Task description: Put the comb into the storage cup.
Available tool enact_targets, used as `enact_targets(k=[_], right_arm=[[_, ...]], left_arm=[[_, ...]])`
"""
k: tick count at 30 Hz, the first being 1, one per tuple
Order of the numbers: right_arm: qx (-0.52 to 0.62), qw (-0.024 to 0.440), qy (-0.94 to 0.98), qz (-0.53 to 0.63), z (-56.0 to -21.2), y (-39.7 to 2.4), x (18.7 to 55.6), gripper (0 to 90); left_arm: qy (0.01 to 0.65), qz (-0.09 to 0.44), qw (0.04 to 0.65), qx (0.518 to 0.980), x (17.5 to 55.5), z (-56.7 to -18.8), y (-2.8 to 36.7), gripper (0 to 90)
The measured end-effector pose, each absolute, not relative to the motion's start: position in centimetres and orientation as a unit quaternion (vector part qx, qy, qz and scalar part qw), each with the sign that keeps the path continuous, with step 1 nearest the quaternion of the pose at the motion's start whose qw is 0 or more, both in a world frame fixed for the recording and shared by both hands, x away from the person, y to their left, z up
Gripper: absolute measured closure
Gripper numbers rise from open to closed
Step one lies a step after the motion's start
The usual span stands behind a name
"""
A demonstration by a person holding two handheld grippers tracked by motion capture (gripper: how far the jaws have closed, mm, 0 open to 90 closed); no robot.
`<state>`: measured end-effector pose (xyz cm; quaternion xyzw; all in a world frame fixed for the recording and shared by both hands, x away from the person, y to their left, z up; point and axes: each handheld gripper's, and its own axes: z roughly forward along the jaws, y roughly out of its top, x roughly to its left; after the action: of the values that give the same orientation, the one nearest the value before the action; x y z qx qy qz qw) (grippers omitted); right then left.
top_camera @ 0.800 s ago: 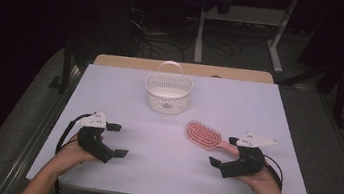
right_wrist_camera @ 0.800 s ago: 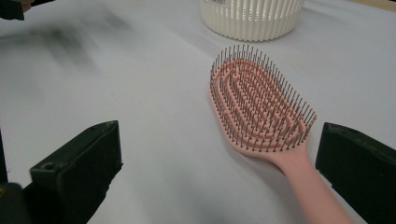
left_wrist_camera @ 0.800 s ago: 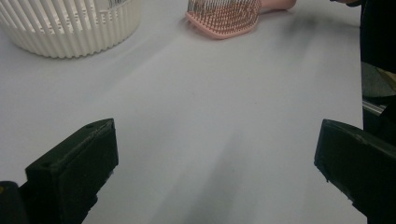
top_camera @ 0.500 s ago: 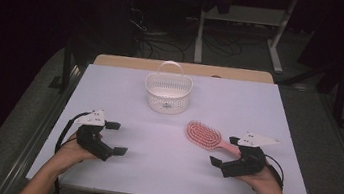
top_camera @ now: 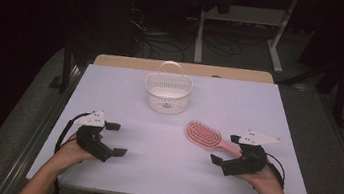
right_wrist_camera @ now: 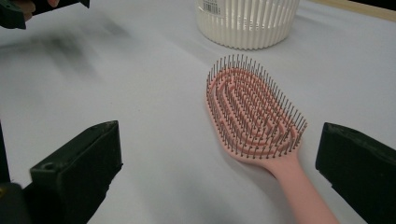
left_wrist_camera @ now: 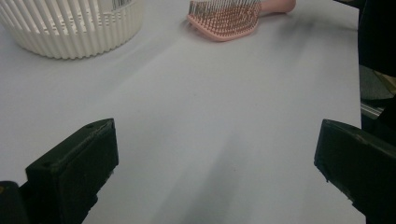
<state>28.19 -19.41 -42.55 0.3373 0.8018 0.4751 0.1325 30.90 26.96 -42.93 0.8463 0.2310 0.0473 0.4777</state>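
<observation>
Pink hairbrush (top_camera: 204,135) lies bristles-up on the bench (top_camera: 149,175), near the white basket (top_camera: 167,92), handle pointing toward the right gripper (top_camera: 226,149), the nearer one, jaws spread empty; left gripper (top_camera: 114,139) likewise spread.

table (top_camera: 124,96) open btwn both hands; only basket (top_camera: 167,92) at back & hairbrush (top_camera: 205,135) by right gripper (top_camera: 227,148) block

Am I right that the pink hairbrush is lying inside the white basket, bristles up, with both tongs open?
Not quite. The pink hairbrush lies on the table, in front of the white basket and apart from it, as the high view shows. The rest holds: its bristles point up, and the left tongs and right tongs both stand open.
</observation>
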Motion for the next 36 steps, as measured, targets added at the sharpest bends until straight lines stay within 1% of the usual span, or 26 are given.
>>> enact_targets(k=[28,36], right_arm=[[0.330,0.127,0.809,0.470,-41.5,-19.1,29.2,0.0],[0.328,0.129,0.815,0.460,-40.9,-19.0,30.4,0.0]], left_arm=[[0.230,0.044,0.485,0.843,30.9,-42.7,27.0,0.0],[0.230,0.041,0.489,0.840,31.0,-42.7,27.0,0.0]])
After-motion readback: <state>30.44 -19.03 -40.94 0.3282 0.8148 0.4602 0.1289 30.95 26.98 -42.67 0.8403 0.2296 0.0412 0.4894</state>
